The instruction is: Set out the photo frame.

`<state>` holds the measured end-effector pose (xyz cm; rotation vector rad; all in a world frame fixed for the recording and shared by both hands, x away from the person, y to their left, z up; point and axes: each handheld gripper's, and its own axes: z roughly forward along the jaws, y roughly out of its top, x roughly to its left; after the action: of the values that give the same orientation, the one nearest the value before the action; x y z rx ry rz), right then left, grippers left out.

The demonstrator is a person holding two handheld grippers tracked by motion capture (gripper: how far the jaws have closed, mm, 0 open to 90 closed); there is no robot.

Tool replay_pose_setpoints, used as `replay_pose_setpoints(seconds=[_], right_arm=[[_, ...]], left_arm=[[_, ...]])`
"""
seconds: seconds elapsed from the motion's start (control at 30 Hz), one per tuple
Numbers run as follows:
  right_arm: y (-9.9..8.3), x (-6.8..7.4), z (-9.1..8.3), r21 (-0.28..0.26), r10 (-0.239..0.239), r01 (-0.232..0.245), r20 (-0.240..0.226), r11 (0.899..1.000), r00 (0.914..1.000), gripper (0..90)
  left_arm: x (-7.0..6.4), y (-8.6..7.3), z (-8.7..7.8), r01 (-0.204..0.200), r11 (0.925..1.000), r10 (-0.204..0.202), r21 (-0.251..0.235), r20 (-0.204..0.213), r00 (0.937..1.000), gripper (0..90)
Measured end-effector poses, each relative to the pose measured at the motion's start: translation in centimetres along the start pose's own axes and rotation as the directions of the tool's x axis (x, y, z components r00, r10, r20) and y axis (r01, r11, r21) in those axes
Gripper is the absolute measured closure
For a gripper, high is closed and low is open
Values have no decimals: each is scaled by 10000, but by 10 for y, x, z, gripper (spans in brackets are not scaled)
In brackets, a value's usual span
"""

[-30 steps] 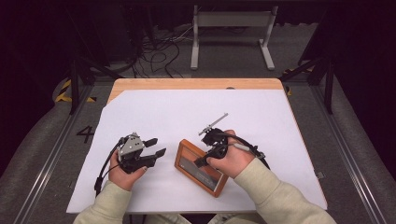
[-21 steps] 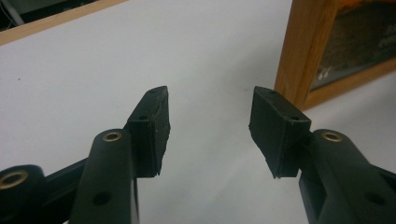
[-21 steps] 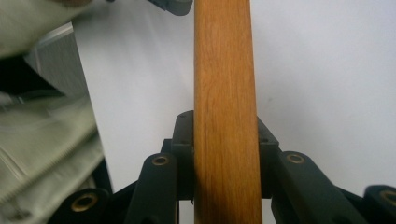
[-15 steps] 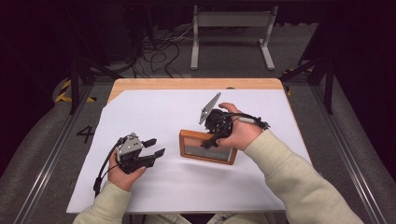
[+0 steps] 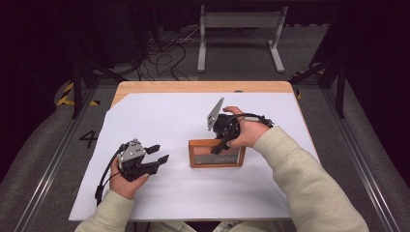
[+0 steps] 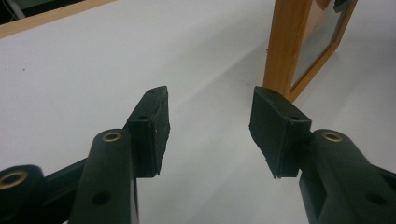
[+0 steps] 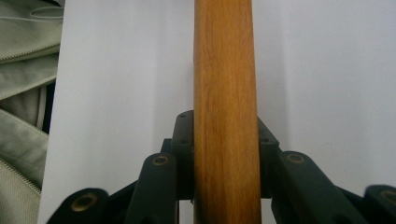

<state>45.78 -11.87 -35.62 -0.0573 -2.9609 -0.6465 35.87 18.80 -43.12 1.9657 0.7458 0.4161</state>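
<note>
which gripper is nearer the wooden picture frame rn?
Right. The right gripper is shut on the wooden picture frame, its jaws clamping the top rail. The left gripper sits open on the table, apart from the frame's left side.

Wooden frame (image 5: 216,153), glazed, orange-brown. Seen standing on its long lower edge on the desk (image 5: 159,121), near centre. Top rail clamped between the jaws of the right gripper (image 5: 223,143).

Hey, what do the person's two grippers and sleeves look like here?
Both are black two-jaw tools with brass-coloured pivot rivets. The left gripper has thick rectangular black pads, a grey three-cornered plate on top and a black cable looping back. The right gripper has the same plate and a cable. The sleeves are pale grey-green fabric.
</note>
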Motion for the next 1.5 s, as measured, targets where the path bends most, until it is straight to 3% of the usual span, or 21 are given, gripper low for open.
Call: replay_pose_setpoints(seconds=[0.13, 0.2, 0.27, 0.37, 0.47, 0.57, 0.6, 0.7, 0.73, 0.83, 0.9, 0.93, 1.03, 1.07, 1.13, 1.27, 1.4, 1.43, 1.47, 1.5], right_arm=[[-3, -2, -1, -245, 135, -134, 34, 9996, 9999, 671], [-3, -5, -4, -762, 294, -262, 411, 9967, 9987, 467], [-6, -7, -7, -914, 770, -715, 576, 9932, 9954, 385], [-11, -9, -11, -1208, 1596, -1462, 1099, 9819, 9810, 262], [-20, -9, -21, -1805, 1994, -1688, 1677, 9690, 9655, 210], [-34, -5, -30, -2529, 2631, -2051, 2222, 9455, 9388, 174], [-41, -2, -33, -2766, 2888, -2187, 2454, 9358, 9254, 165], [-58, 5, -41, -3458, 3389, -2361, 2760, 9081, 8994, 155], [-66, 10, -45, -3810, 3628, -2419, 2868, 8924, 8866, 145], [-86, 24, -53, -4457, 4112, -2492, 3148, 8598, 8555, 128], [-104, 35, -57, -4982, 4501, -2505, 3334, 8301, 8284, 116], [-104, 35, -57, -4982, 4501, -2505, 3334, 8301, 8284, 116], [-129, 51, -60, -5643, 5046, -2507, 3534, 7866, 7877, 96], [-140, 58, -59, -5898, 5265, -2488, 3612, 7682, 7696, 91], [-159, 69, -55, -6200, 5598, -2503, 3727, 7436, 7401, 86], [-187, 83, -43, -6503, 6034, -2632, 3766, 7126, 7029, 80], [-207, 90, -32, -6767, 6340, -2756, 3612, 6827, 6838, 69], [-211, 90, -29, -6808, 6386, -2749, 3629, 6789, 6786, 66], [-214, 91, -27, -6812, 6391, -2635, 3829, 6831, 6670, 60], [-215, 90, -26, -6786, 6383, -2645, 3848, 6853, 6666, 58]], left_arm=[[0, 0, 0, 25, 10000, -25, -2, 25, 10000, 478], [0, 0, 0, 3, 10000, -3, -14, 22, 10000, 478], [0, 0, 0, -19, 10000, 19, -17, 28, 10000, 478], [0, 0, 0, 1, 10000, -1, -37, 13, 10000, 477], [0, 0, 0, -9, 10000, 10, -43, 23, 10000, 477], [0, 0, 0, 21, 10000, -21, -28, 29, 10000, 476], [0, 1, 0, 26, 10000, -26, -45, 20, 10000, 475], [0, 1, -2, 74, 9999, -73, -106, 26, 10000, 472], [0, 1, -2, 53, 9999, -52, -119, 26, 10000, 471], [-1, 2, -4, 197, 9996, -196, -198, 63, 9998, 467], [-1, 3, -5, 334, 9990, -330, -289, 125, 9994, 464], [-1, 3, -5, 334, 9990, -330, -289, 125, 9994, 461], [-2, 2, -7, 389, 9988, -383, -297, 197, 9991, 454], [-3, 2, -9, 351, 9991, -347, -247, 160, 9993, 451], [-3, 0, -13, 439, 9984, -433, -351, 164, 9989, 448], [-2, -4, -20, 565, 9974, -561, -456, 94, 9984, 442], [0, -7, -24, 679, 9965, -678, -486, 27, 9977, 437], [1, -8, -25, 748, 9959, -747, -518, 33, 9972, 436], [2, -10, -26, 778, 9953, -778, -572, 14, 9970, 435], [3, -10, -27, 765, 9955, -766, -556, 4, 9971, 433]])
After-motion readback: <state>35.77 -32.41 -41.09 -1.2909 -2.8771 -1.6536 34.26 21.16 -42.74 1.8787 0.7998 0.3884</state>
